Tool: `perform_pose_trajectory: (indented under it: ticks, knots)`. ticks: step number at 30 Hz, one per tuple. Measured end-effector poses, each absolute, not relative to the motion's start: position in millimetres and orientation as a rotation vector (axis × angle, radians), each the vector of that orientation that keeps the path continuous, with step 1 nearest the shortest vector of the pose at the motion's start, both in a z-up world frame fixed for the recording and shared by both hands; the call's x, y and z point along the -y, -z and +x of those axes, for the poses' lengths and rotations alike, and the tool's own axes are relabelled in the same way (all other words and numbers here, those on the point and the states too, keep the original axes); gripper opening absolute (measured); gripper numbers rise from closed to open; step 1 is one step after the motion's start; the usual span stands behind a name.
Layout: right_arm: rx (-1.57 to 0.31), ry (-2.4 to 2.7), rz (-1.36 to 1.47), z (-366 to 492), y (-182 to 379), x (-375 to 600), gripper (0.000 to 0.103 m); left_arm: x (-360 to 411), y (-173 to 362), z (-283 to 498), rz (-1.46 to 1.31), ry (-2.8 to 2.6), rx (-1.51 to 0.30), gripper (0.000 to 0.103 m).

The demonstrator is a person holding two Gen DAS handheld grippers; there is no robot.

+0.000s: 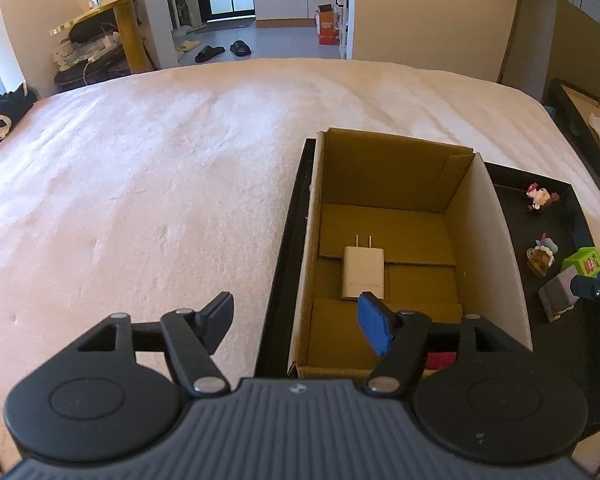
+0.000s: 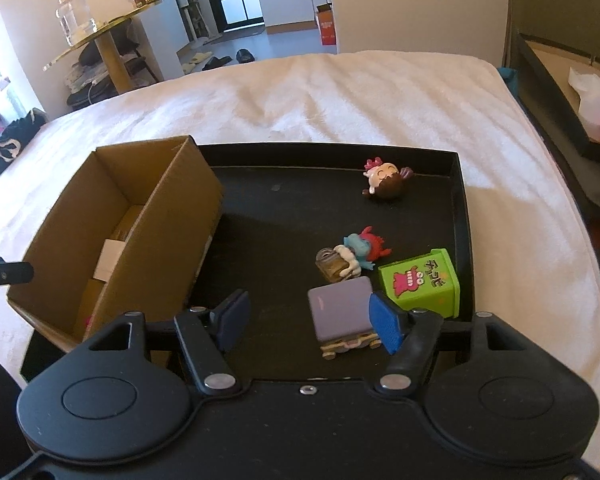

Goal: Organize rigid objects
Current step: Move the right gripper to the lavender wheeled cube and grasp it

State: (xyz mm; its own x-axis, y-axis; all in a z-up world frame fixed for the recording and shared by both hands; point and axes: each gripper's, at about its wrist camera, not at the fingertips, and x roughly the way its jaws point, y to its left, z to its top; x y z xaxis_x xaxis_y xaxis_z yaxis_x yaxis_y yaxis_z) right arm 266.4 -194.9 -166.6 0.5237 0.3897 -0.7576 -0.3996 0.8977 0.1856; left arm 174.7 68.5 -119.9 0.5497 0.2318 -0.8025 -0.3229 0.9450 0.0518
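Note:
An open cardboard box (image 1: 384, 168) stands at the left end of a black tray (image 2: 284, 200) on the bed. On the box floor lies a white plug charger (image 1: 363, 272). My left gripper (image 1: 298, 324) hangs open over the box's near left wall, with nothing between its fingers. In the right wrist view a purple block toy on small wheels (image 2: 340, 314) lies on the tray between the fingers of my right gripper (image 2: 310, 320). The blue right pad stands close beside the toy and the left pad is well away from it, so this gripper is open.
A green printed cube (image 2: 420, 282), a blue-and-red figure with a small bottle (image 2: 352, 254) and a pink-crowned doll (image 2: 386, 180) lie on the tray. Something red shows in the box's near corner (image 1: 440, 360). A second black tray (image 2: 560, 92) sits beyond the bed's right edge.

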Motion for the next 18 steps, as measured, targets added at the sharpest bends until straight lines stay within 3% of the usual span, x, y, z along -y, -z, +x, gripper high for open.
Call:
perform_pose_trajectory:
  ticks: [12, 14, 18]
  knots:
    - [-0.913, -0.413, -0.135, 277, 192, 184, 0.058, -71, 123, 177, -0.108, -0.348, -0.928, 0.068]
    - [-0.934, -0.405, -0.149, 277, 197, 183, 0.046, -72, 123, 177, -0.11, -0.347, -0.93, 0.068]
    - [-0.957, -0.417, -0.145, 274, 196, 184, 0.043, -72, 123, 178, -0.111, -0.344, -0.934, 0.068]
